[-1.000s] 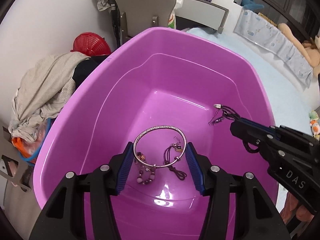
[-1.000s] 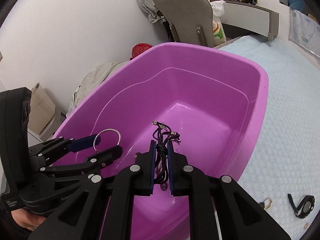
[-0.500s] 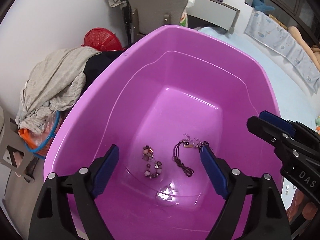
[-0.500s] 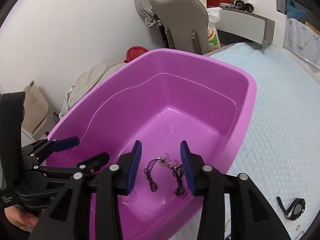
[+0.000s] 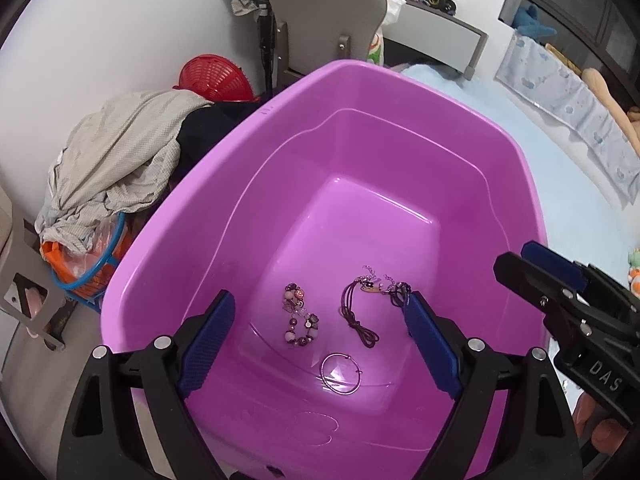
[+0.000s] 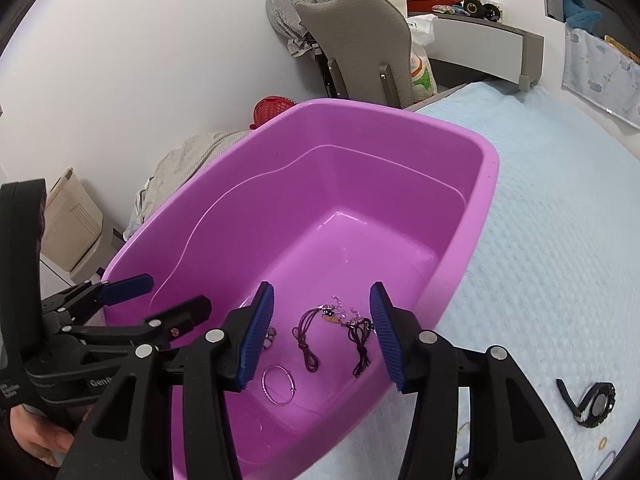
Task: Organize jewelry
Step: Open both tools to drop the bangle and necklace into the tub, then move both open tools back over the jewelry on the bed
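Left wrist view: the left gripper [image 5: 320,340] has just spread its jaws, releasing the silver bangle [image 5: 341,373], which now lies near the purple tub's [image 5: 168,240] near wall.

Right wrist view: the right gripper [image 6: 322,332], jaws just opened and empty, has dropped its cord necklace [image 6: 360,340] beside another. 2 pieces delivered; a watch [image 6: 592,400] remains outside.

Purple tub [image 5: 400,92]; blue claw pads [image 5: 208,340]; pale-blue bedcover [image 6: 560,220].

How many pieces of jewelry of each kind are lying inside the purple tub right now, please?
Beaded bracelet: 1
Silver bangle: 1
Dark cord necklaces: 2, the first and the second
Total: 4, all on the floor of the purple tub.
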`<state>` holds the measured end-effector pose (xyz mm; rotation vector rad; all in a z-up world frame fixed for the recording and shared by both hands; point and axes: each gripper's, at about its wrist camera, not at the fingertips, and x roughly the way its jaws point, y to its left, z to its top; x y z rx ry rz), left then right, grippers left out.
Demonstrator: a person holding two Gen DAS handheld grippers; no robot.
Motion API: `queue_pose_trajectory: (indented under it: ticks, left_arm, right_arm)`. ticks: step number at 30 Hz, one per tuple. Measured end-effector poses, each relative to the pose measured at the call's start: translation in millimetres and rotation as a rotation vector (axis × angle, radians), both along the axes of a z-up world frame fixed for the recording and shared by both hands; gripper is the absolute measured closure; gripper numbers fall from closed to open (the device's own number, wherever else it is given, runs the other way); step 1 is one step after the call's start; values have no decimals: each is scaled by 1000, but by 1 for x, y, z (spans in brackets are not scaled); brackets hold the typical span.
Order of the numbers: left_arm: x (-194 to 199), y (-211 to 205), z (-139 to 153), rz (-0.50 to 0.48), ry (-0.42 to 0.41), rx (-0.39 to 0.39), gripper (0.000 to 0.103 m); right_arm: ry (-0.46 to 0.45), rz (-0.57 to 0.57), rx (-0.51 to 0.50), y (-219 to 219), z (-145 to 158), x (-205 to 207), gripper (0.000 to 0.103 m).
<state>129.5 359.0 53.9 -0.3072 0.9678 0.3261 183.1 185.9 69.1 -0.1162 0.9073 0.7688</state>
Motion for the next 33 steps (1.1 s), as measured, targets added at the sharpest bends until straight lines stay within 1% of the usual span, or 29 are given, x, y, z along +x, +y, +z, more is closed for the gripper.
queue_pose_trajectory:
  ticks: [5,15,18,25,30,33]
  left_arm:
    - [-6,-8,10,1,-14,25,17]
    - [-22,-30,26,1,-43,64,12]
    - [-29,-38,30,4,-54,71,10]
    - [-45,-62,31,-4,-61,71,10]
    - [-58,-88,27,-38,-60,56,10]
    - [-69,-109,28,-68,-77,53,10]
  right_arm:
    - [-6,-12,9,-9,6,-7,55]
    - [1,-41,32,-37,9,-25,45]
    - [11,-57,36,-48,8,-30,45]
    - [33,-118,62,-85,2,-51,42]
    - [30,-156,72,-116,-6,-75,41]
    - [33,-192,84,-141,-14,-93,40]
